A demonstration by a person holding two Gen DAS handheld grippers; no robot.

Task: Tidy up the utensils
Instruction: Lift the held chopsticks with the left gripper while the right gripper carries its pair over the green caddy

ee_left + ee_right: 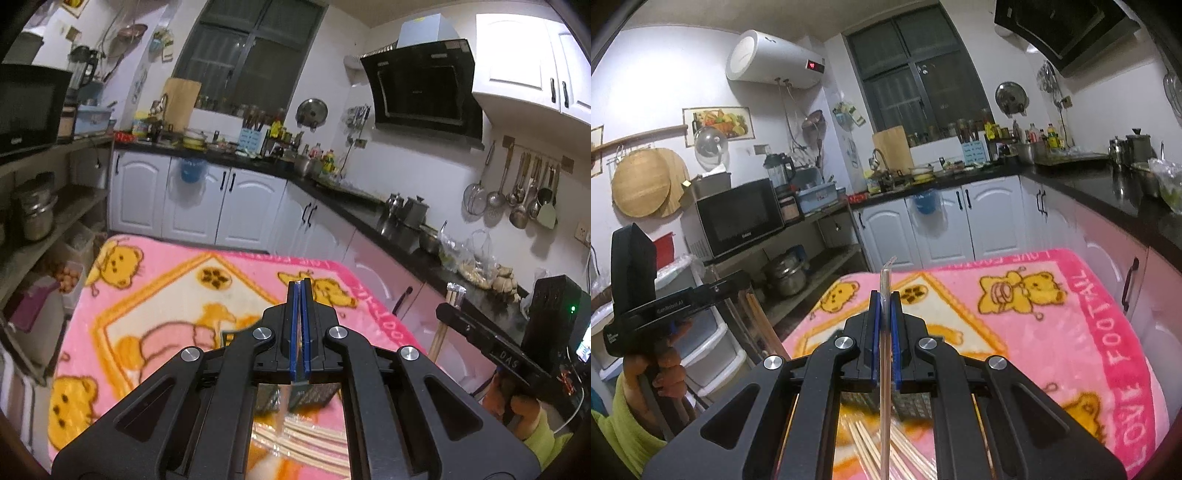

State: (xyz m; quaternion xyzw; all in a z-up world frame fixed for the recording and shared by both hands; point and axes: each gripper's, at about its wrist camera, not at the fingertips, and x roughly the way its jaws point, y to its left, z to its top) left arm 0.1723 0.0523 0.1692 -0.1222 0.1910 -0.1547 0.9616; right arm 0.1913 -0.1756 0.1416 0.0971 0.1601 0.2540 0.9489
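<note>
tongs (pixel 301 286): 2 | pink bear blanket (pixel 155 295): 1 | loose chopsticks on it (pixel 871 446): several, uncountable | dark mesh holder (pixel 908 404): 1 | chopstick clamped in right tongs (pixel 885 332): 1 | microwave (pixel 738 218): 1

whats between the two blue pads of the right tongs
A thin, clear plastic-wrapped stick stands clamped between the blue pads of the right tongs, seen in the right wrist view.

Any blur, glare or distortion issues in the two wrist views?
Left wrist: strong fisheye bending at the cabinets, dark vignette corners, blanket soft; the left gripper is sharp. Right wrist: same barrel warp, chopsticks at the bottom smeared and out of focus, dim warm indoor light, dark window, mild glare on the countertop.
</note>
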